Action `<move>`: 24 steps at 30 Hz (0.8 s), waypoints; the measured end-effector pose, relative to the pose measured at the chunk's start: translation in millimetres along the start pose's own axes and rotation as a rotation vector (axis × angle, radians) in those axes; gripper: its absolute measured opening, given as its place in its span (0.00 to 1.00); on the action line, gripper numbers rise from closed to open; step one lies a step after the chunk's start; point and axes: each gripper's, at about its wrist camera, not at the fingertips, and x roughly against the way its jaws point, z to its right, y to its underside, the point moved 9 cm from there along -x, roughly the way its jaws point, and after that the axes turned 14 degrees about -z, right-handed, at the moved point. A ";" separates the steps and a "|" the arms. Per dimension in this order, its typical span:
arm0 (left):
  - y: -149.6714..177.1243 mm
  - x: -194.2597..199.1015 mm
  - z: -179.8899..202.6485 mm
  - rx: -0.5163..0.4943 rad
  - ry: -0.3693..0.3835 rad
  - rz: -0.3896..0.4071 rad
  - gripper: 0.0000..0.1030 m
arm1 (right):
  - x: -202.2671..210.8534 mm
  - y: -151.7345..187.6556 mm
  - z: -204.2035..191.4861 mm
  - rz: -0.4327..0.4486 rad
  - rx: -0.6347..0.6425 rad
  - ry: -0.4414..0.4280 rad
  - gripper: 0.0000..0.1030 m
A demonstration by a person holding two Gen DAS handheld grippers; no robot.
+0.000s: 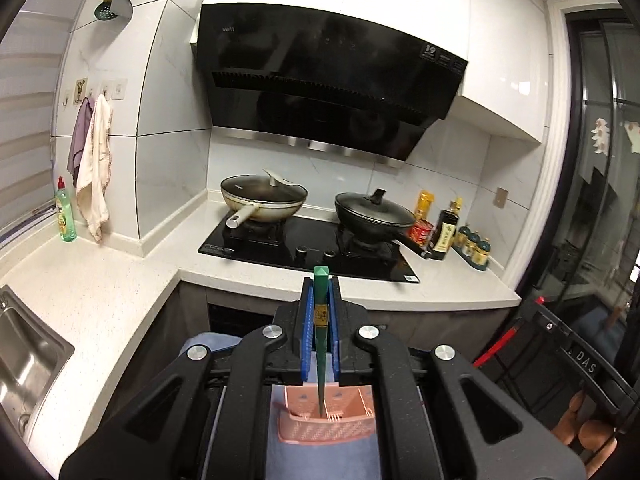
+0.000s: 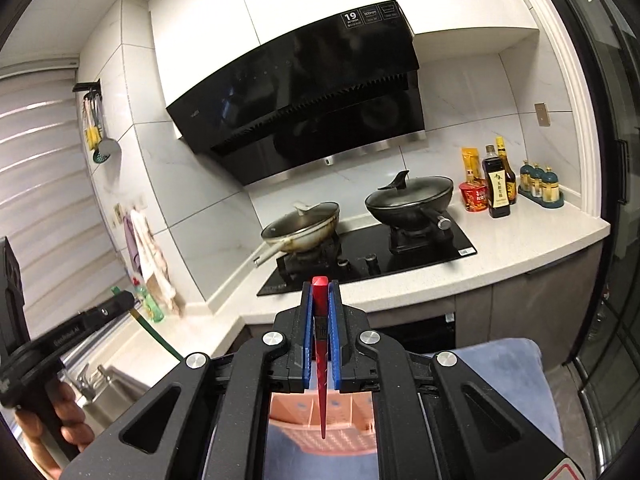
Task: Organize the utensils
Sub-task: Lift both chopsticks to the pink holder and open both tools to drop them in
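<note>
My left gripper [image 1: 320, 312] is shut on a green chopstick [image 1: 321, 340]. The chopstick hangs point down, and its tip reaches into a pink perforated utensil basket [image 1: 328, 426] below. My right gripper [image 2: 320, 320] is shut on a red chopstick [image 2: 321, 360], also point down, with its tip over the same pink basket [image 2: 320, 436]. The basket rests on a blue cloth [image 1: 320, 460]. The left gripper [image 2: 116, 304] with its green chopstick [image 2: 156, 334] also shows at the left of the right wrist view.
An L-shaped white counter [image 1: 100, 280] carries a black hob with a lidded pale wok [image 1: 262, 200] and a lidded black wok [image 1: 372, 212]. Sauce bottles [image 1: 444, 232] stand at the right. A steel sink [image 1: 28, 360] is at the left. A black chair [image 1: 568, 372] is at the right.
</note>
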 end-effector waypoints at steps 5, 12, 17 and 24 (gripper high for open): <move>0.1 -36.7 -6.6 0.000 -0.011 -0.011 0.07 | -40.2 -2.1 6.1 -0.031 -0.014 0.009 0.07; 24.3 -81.9 -16.0 -0.002 -0.031 -0.089 0.07 | -92.7 28.3 18.6 -0.122 -0.017 0.039 0.07; 39.5 -102.2 -19.8 -0.008 -0.037 -0.142 0.07 | -111.5 44.2 26.5 -0.160 -0.025 0.060 0.07; 44.0 -109.2 -27.7 0.014 -0.067 -0.159 0.26 | -107.0 43.5 26.3 -0.149 -0.030 0.057 0.20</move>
